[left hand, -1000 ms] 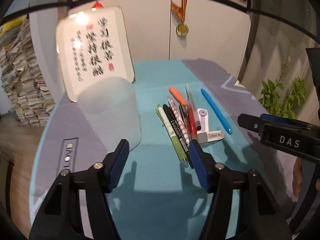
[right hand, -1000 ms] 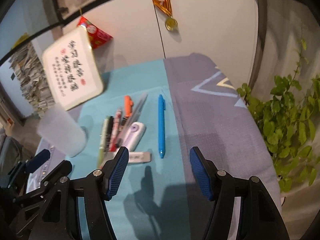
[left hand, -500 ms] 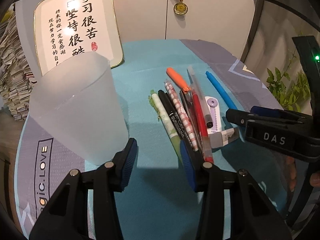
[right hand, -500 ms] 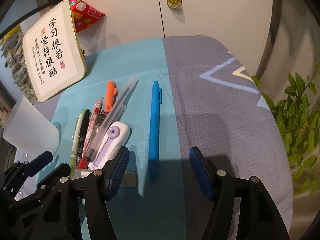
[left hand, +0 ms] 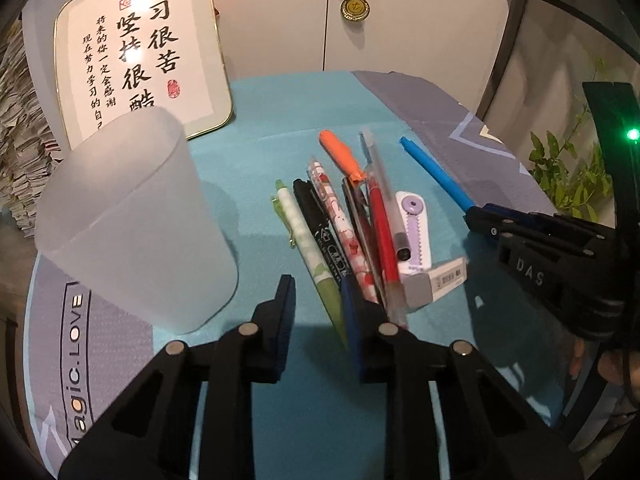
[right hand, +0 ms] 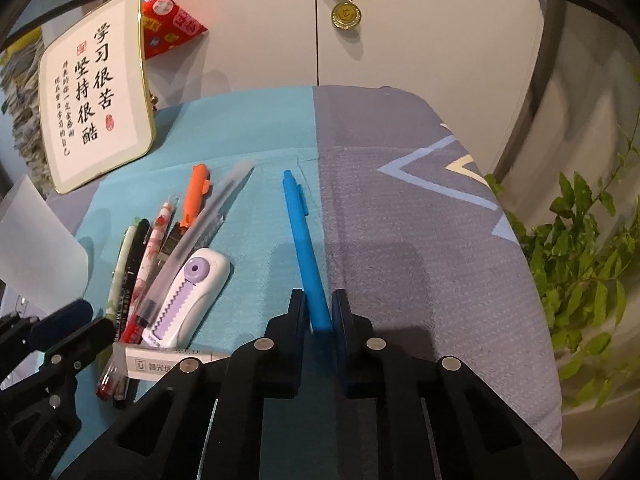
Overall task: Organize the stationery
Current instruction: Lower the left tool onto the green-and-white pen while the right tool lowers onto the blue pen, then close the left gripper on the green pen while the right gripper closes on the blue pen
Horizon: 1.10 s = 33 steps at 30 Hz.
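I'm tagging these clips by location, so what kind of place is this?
Probably a home study corner. A framed calligraphy plaque leans at the back, a medal hangs on a white cabinet door, and stacked papers stand beside a cloth-covered table spread with pens.

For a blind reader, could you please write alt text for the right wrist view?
The right hand-held gripper is shut on a blue pen lying on a teal cloth. More pens and a correction tape lie to its left.

"DAS" on the right gripper (left hand: 478,216), "Magic.LOVE" — probably — on the mat (left hand: 76,344), calligraphy plaque (left hand: 140,48) — 学习很苦
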Tool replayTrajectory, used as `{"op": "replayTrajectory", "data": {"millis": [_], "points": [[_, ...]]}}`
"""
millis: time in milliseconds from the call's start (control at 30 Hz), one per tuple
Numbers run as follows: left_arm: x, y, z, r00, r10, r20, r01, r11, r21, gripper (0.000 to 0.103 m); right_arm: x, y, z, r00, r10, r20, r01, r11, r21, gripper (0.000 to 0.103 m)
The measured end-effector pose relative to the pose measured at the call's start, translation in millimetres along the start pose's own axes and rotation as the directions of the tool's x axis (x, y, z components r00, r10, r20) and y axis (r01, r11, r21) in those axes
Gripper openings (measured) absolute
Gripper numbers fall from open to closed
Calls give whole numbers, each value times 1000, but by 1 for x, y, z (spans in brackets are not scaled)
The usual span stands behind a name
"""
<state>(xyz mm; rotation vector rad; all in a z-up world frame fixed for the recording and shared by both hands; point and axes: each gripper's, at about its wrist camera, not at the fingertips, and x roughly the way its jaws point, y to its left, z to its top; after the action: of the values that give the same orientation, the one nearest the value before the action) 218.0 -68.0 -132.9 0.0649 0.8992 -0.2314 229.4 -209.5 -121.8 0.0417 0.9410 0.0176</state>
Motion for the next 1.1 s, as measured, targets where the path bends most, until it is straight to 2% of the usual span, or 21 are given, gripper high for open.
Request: {"op": "replayTrajectory", "data": {"millis": [233, 333, 400, 533, 600, 667, 733, 833, 1100], "points": [[-1, 1, -4, 1000, 17, -8, -17, 1000, -3, 24, 0, -13, 0, 995, 102, -4, -102, 992, 68, 14], [5, 0, 0, 1000, -1, -26, 1, 1000, -10, 23, 2, -10, 2, 993, 120, -5, -120, 992, 31, 18], [12, 1, 3, 999, -21, -41, 20, 999, -28, 25, 5, -4, 4, 995, 100, -3, -100, 995, -11, 18], [16, -3, 6, 1000, -14, -27, 14, 1000, 0, 20, 5, 12, 4, 999, 38, 6, -37, 994, -102, 18], [14, -3, 5, 999, -27, -31, 28, 1000, 5, 15, 5, 13, 4, 998, 57, 0, -57, 993, -103, 11], [11, -2, 3, 997, -56, -48, 56, 998, 3, 10, 2, 7, 2, 995, 101, -21, -102, 992, -75, 11], [4, -1, -5, 997, -55, -56, 57, 998, 20, 9, -3, -2, -1, 981, 186, -56, -187, 982, -17, 11], [-10, 5, -21, 995, -70, -67, 72, 997, 32, 9, -18, -9, -10, 968, 237, -76, -237, 971, 15, 11], [-50, 15, -67, 991, -83, -103, 89, 994, 61, 8, -59, -24, -63, 966, 214, -148, -214, 977, 17, 11]]}}
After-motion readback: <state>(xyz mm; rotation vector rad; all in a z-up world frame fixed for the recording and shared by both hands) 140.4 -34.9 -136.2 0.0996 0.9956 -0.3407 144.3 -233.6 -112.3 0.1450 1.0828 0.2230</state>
